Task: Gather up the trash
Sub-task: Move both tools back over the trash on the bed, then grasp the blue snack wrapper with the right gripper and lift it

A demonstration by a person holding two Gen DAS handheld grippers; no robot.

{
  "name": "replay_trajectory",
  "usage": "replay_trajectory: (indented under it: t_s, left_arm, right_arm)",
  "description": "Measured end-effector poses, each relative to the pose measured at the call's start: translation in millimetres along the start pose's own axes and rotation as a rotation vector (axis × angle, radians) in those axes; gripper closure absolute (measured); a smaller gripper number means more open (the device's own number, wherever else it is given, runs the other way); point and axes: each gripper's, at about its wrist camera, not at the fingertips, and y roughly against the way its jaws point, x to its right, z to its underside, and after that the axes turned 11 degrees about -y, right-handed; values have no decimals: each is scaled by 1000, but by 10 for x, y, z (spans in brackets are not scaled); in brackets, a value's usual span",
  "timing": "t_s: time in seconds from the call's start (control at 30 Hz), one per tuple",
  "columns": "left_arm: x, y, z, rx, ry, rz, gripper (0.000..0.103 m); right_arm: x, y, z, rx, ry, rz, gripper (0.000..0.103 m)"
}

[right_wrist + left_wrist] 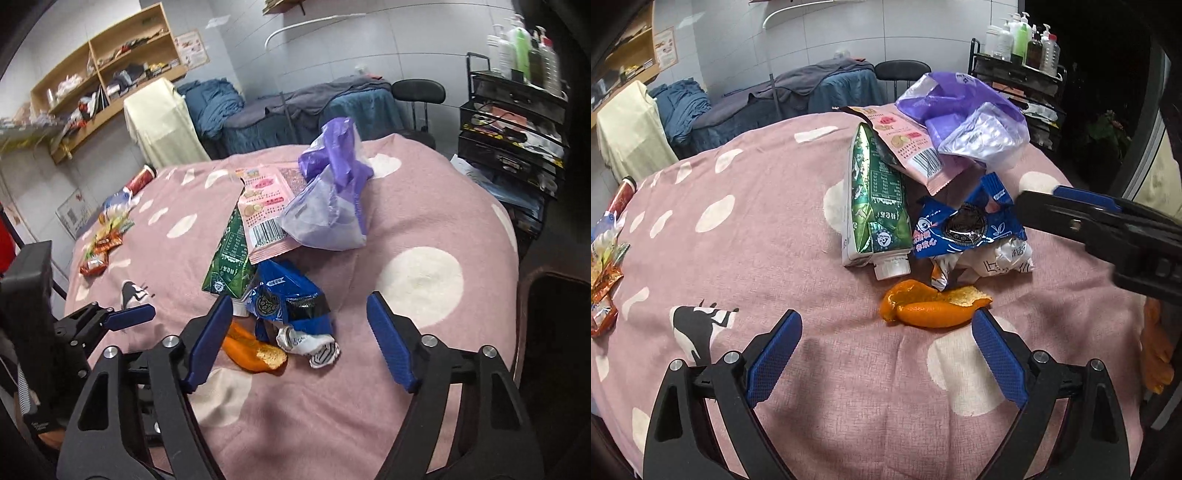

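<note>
A pile of trash lies on the pink spotted tablecloth (757, 229): a green drink carton (877, 206), a pink snack packet (908, 147), a blue cookie wrapper (967, 225), a crumpled white wrapper (1008, 258), an orange peel (931, 304) and a purple plastic bag (964, 114). My left gripper (886, 325) is open and empty, just short of the peel. My right gripper (299, 310) is open and empty, its jaws on either side of the blue wrapper (291, 299), the white wrapper (314, 345) and the peel (255, 350). It also shows from the side in the left wrist view (1071, 210).
More snack packets (602, 266) and a red can (622, 194) lie at the table's left edge. A wooden shelf (99, 85), draped beds (295, 107), a black chair (417, 92) and a black rack with bottles (517, 99) stand behind the table.
</note>
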Motion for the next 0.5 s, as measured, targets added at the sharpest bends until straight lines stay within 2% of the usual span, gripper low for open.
replay_trajectory:
  t_s: [0.2, 0.27, 0.33, 0.4, 0.5]
  left_arm:
    - [11, -85, -7, -33, -2, 21, 11]
    - [0, -110, -12, -42, 3, 28, 11]
    - [-1, -143, -17, -54, -1, 29, 11]
    - [10, -168, -26, -64, -9, 29, 11]
    - [34, -193, -36, -74, -27, 33, 11]
  right_arm:
    - [-57, -235, -94, -54, 24, 23, 45]
    - [-96, -309, -102, -79, 45, 26, 59]
    - [-120, -354, -88, -99, 66, 34, 66]
    - [-138, -331, -78, -92, 78, 28, 78]
    - [-155, -233, -53, -52, 96, 22, 79]
